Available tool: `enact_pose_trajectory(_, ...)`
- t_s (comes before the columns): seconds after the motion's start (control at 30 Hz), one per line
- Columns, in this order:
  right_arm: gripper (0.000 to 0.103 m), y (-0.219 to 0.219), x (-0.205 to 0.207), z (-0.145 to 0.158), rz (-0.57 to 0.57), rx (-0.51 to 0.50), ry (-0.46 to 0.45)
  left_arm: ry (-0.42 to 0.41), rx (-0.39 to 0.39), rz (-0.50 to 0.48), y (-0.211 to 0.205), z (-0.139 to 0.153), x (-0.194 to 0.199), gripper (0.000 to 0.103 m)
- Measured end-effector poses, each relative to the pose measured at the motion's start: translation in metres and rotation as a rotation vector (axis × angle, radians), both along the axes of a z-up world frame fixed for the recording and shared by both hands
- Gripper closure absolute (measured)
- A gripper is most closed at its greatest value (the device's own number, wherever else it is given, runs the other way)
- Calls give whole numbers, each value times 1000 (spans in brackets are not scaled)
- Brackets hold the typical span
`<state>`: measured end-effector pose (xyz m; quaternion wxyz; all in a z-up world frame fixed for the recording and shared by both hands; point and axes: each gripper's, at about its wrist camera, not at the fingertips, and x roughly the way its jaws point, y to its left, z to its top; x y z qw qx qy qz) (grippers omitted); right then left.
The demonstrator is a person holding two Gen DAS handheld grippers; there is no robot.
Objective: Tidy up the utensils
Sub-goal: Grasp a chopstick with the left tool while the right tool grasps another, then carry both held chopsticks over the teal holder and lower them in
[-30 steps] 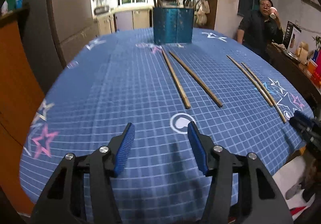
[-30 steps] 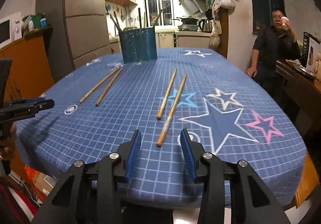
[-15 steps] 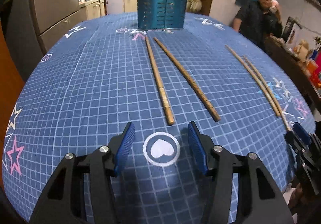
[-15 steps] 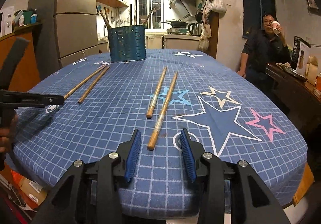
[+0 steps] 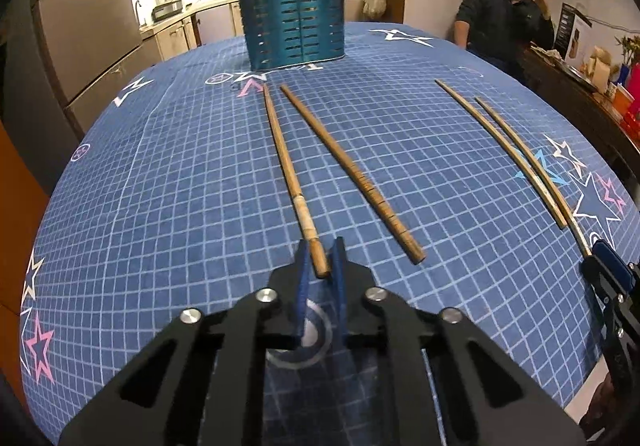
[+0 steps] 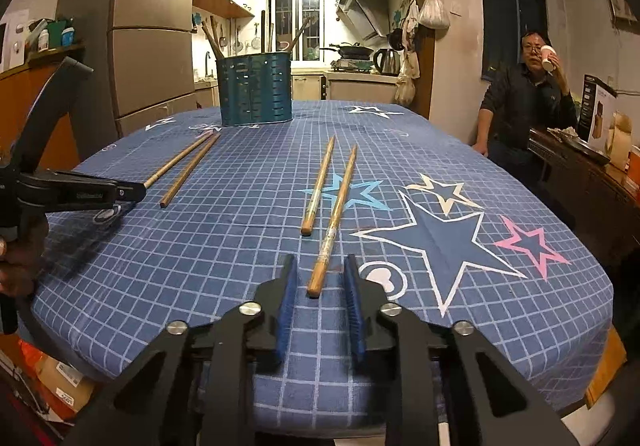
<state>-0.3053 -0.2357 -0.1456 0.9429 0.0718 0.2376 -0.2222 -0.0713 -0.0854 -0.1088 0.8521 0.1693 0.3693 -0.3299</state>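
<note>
Several wooden chopsticks lie on a blue grid tablecloth (image 5: 180,186). My left gripper (image 5: 320,260) is shut on the near end of the left chopstick (image 5: 288,174); its partner chopstick (image 5: 352,174) lies just to the right. My right gripper (image 6: 319,278) is open, its blue pads on either side of the near end of a long chopstick (image 6: 334,218), not touching it. A shorter chopstick (image 6: 318,186) lies to its left. A teal slotted utensil holder (image 5: 292,26) stands at the far end; it also shows in the right wrist view (image 6: 254,88), with utensils in it.
A man with a cup sits at the right (image 6: 528,94). A side table with boxes (image 6: 592,142) stands by the right edge. A fridge (image 6: 148,46) and kitchen counters lie behind. The left gripper shows at the left of the right wrist view (image 6: 138,192).
My left gripper moved forward to the left chopstick's near end and shut on it. My right gripper moved forward so its open pads straddle the long chopstick's near end.
</note>
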Motion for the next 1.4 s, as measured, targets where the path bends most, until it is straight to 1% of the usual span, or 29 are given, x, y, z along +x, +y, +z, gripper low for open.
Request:
enact_pose_trajectory(0.03,86,-2,-1,1,-3,6,-2,14,-13,1,1,0,3,94)
enact_pose_trajectory(0.13,94,-5,-4,1,-8,7,-2,39,-33,3,5,0,6,96)
enact_pose_trajectory(0.2,95,-5,-4,3,-2,1,9,44,-40,6,7,0,6,96)
enact_pose_trajectory(0.27,96,-6,-6,5,2,-1,15,71,-55,11,13,2,7,97)
enact_pose_trajectory(0.33,96,-9,-12,13,-3,-15,1,80,-69,31,20,4,8,97)
enact_pose_trajectory(0.43,96,-13,-21,34,-9,-70,-46,32,-97,63,36,18,4,97)
enact_pose_trajectory(0.57,96,-15,-29,71,3,-160,-125,-41,-168,104,60,51,0,97)
enact_pose_trajectory(0.63,96,-16,-29,92,26,-205,-164,-82,-197,120,69,68,-1,97)
enact_pose_trajectory(0.77,96,-18,-24,130,78,-295,-230,-167,-236,119,80,107,2,97)
enact_pose_trajectory(0.87,96,-24,-12,160,140,-340,-274,-205,-267,104,84,135,6,97)
enact_pose_trajectory(0.97,96,-34,2,182,181,-332,-293,-210,-304,84,87,159,12,97)
enact_pose_trajectory(1.03,96,-37,9,194,197,-325,-304,-225,-305,84,86,171,14,97)
enact_pose_trajectory(1.17,96,-40,23,214,230,-318,-328,-240,-289,120,81,179,17,97)
enact_pose_trajectory(1.33,96,-30,36,230,264,-297,-364,-248,-281,176,78,180,17,97)
enact_pose_trajectory(1.4,96,-25,41,235,283,-291,-374,-264,-271,191,78,180,16,97)
